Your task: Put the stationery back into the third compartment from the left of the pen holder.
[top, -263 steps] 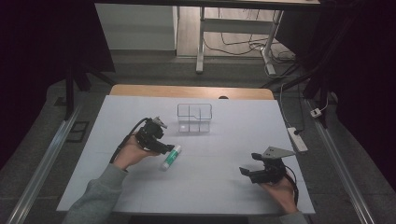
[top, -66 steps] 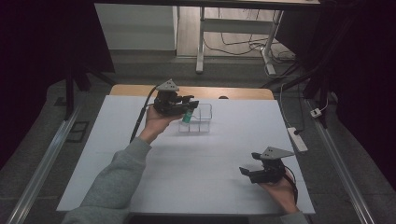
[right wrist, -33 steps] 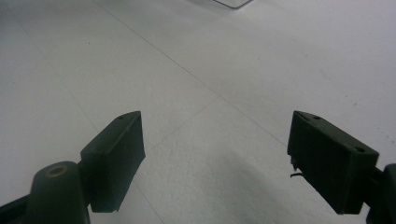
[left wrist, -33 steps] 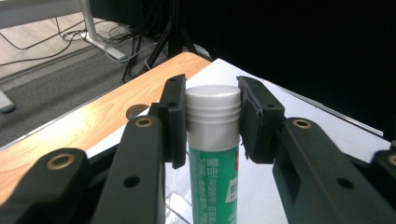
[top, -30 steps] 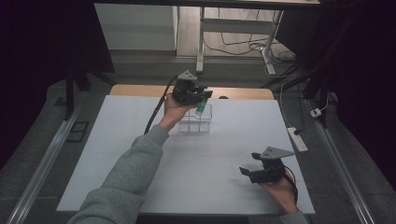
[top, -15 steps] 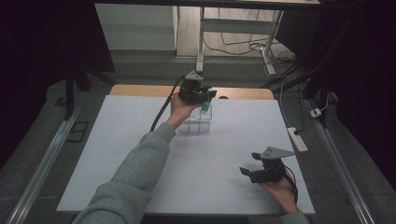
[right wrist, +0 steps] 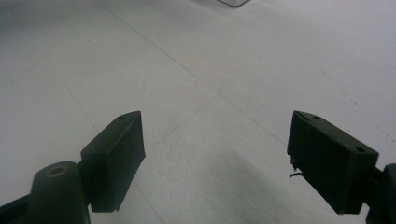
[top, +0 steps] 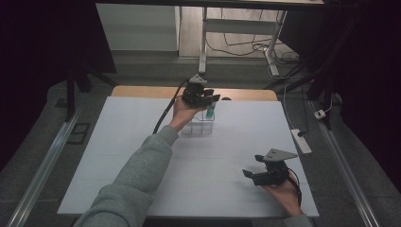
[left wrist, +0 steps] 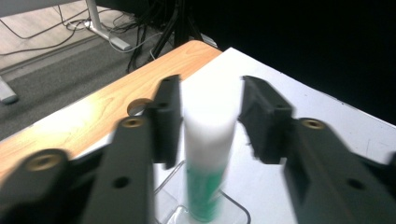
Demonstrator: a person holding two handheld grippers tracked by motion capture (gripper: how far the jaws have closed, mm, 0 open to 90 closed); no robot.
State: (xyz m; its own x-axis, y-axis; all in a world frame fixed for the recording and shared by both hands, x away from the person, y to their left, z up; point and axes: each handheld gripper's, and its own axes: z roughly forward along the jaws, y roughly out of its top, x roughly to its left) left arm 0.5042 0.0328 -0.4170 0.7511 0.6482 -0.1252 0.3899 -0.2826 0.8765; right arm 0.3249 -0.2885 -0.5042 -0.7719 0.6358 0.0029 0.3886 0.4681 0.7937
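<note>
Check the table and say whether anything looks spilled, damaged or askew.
Nothing stands out. The green-and-white tube stands upright in the clear organizer, between the left gripper's jaws, which have just been opening. The right gripper rests open on the white table.

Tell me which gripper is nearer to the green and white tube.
Left. The left gripper is right at the tube, its jaws either side, just opened, a gap showing at one pad. The right gripper rests open at the table's near right corner, well away.
</note>
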